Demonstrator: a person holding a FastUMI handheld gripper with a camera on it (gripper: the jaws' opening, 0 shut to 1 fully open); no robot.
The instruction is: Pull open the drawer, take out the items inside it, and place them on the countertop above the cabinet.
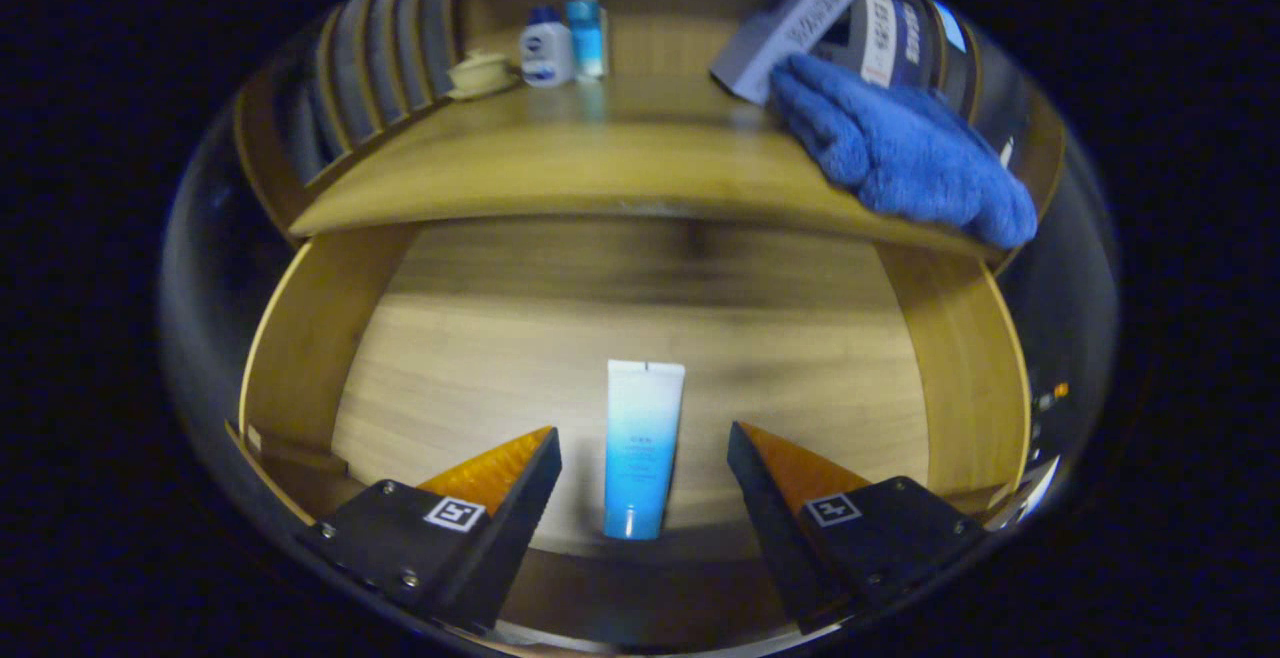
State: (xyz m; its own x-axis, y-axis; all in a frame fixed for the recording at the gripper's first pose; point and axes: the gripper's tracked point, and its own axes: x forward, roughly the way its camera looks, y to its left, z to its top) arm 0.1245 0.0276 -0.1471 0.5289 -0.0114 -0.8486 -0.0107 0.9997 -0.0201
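Bottles (565, 33) stand far left on the bench (560, 163) I see above the open drawer (300, 338). My gripper (645, 448) has its jaws released, wide apart over the drawer, the tube (640, 448) lying between them (untouched). Rightward, a blue towel (900, 153) drapes the bench edge beside a box (800, 33).

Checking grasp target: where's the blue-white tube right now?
In the gripper view the tube lies on the open drawer's floor, between the open gripper's fingertips, untouched, below the countertop.
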